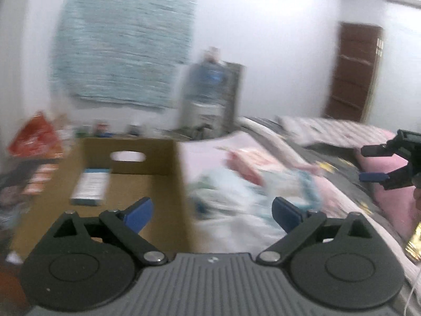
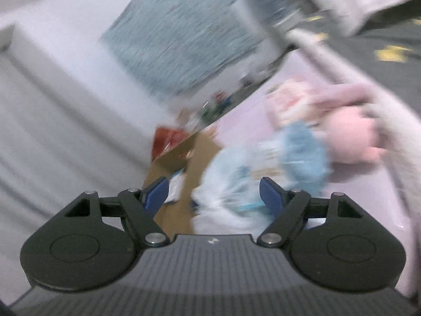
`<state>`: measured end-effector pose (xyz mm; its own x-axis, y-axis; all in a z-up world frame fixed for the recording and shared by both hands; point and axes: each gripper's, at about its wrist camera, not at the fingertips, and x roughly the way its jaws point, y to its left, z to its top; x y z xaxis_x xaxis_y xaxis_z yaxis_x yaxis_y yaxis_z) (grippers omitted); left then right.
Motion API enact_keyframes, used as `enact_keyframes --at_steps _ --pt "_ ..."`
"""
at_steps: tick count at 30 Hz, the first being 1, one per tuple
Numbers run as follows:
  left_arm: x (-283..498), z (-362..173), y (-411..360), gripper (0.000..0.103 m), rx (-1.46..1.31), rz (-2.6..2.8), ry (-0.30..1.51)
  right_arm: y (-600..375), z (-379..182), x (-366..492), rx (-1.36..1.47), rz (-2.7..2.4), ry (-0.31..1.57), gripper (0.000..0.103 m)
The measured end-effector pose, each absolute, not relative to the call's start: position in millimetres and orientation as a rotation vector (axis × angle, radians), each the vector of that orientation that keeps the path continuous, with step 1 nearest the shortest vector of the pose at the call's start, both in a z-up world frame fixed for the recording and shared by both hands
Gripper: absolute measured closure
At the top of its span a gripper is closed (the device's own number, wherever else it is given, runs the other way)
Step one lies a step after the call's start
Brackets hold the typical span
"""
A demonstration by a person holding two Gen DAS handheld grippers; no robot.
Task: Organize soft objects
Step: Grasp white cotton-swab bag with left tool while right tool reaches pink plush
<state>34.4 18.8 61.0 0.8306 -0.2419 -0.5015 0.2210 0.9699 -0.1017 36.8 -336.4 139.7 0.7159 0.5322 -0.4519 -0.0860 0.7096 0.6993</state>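
Observation:
My left gripper (image 1: 212, 214) is open and empty, hovering over the seam between a cardboard box (image 1: 147, 158) and the bed. On the pink sheet (image 1: 200, 158) lies a blurred heap of soft things: a pink striped cloth (image 1: 250, 163) and white and teal cloths (image 1: 236, 197). My right gripper (image 1: 368, 163) shows at the right edge, open and empty, in front of a pink pillow (image 1: 389, 192). In the tilted right wrist view, the right gripper (image 2: 214, 193) is open above a white and blue cloth (image 2: 229, 184). A light blue cloth (image 2: 302, 152) and a pink plush (image 2: 350, 134) lie beyond.
The box holds a small white and blue carton (image 1: 90, 187). Behind it are a red bag (image 1: 34, 137), small bottles, and a large water bottle (image 1: 208, 92). A teal cloth (image 1: 123, 47) hangs on the wall. A dark blanket (image 1: 329, 163) covers the bed's far side.

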Motion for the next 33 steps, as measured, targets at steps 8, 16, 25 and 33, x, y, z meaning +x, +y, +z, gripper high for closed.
enact_keyframes --at_steps 8,16,25,33 --pt "100.2 32.3 -74.5 0.005 0.028 -0.395 0.655 -353.9 57.9 6.9 0.798 0.312 0.708 0.026" --pt "194.4 13.2 -143.0 0.001 0.128 -0.383 0.84 -324.5 16.1 48.6 0.71 0.292 0.687 0.027" --pt "264.4 -28.9 -163.3 0.001 0.099 -0.327 1.015 -335.3 -22.5 104.8 0.83 0.26 0.677 0.031" --pt "281.3 -42.0 -168.6 0.001 0.098 -0.339 1.053 -338.4 -43.0 120.7 0.88 0.27 0.703 0.033"
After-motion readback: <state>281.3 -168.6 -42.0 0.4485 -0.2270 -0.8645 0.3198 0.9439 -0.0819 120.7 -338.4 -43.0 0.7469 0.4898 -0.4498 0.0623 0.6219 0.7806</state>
